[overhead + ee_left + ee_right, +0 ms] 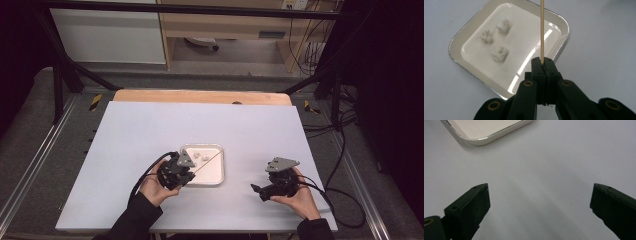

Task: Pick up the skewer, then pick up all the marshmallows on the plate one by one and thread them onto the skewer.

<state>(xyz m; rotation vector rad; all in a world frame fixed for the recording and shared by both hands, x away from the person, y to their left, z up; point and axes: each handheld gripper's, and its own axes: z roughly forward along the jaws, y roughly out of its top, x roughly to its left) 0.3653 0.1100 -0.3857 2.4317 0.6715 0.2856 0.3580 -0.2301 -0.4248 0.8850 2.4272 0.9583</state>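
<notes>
Skewer (542, 30): thin, straight, smooth wood

A pale wooden shelf unit (235, 30) stands behind the white table (150, 130), grey carpeted floor (30, 115) around, dark surroundings.

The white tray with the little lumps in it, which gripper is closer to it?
Left. The left gripper is at the tray's near edge, its stick over it. The right gripper is apart, on bare table.
</notes>
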